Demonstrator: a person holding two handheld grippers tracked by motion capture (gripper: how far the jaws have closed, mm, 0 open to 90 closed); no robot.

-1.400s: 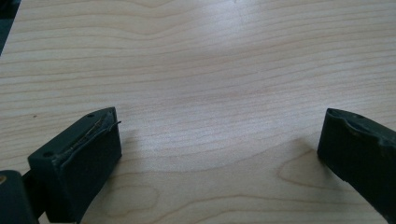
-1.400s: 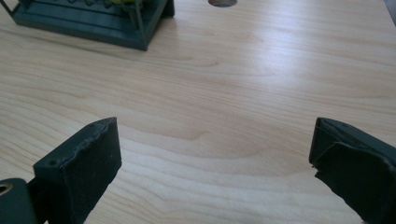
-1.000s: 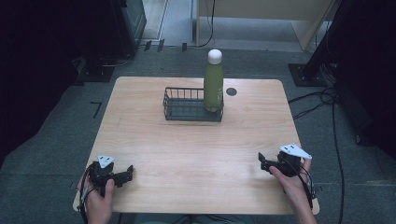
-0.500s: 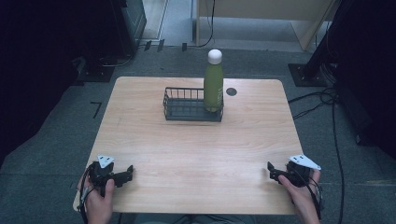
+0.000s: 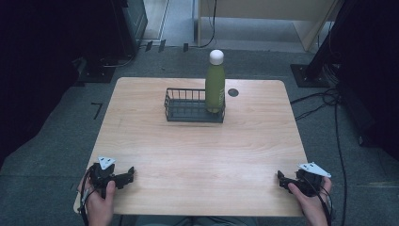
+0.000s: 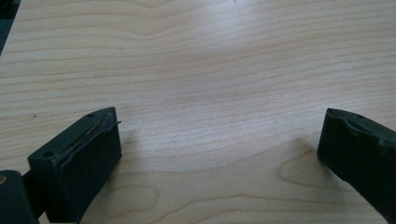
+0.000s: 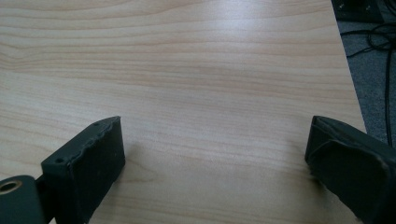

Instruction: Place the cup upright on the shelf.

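Note:
A green bottle [image 5: 215, 84] with a white cap stands upright in the right end of a dark wire basket [image 5: 188, 111] at the far middle of the wooden table [image 5: 202, 150]. My left gripper [image 5: 126, 175] rests at the near left corner, held by a hand, far from the basket. Its jaws stand wide apart over bare wood in the left gripper view [image 6: 219, 154]. My right gripper [image 5: 283, 181] sits at the near right corner in the other hand. It is open too, with nothing between its fingers [image 7: 215, 158].
A small dark round hole [image 5: 233, 92] marks the tabletop just right of the basket. Cables [image 5: 324, 101] lie on the grey carpet to the right of the table. Dark equipment stands at the back left, and a light wooden cabinet at the back.
The right hand has drawn its gripper back toward the near right corner of the table. The left gripper, bottle and basket have stayed put.

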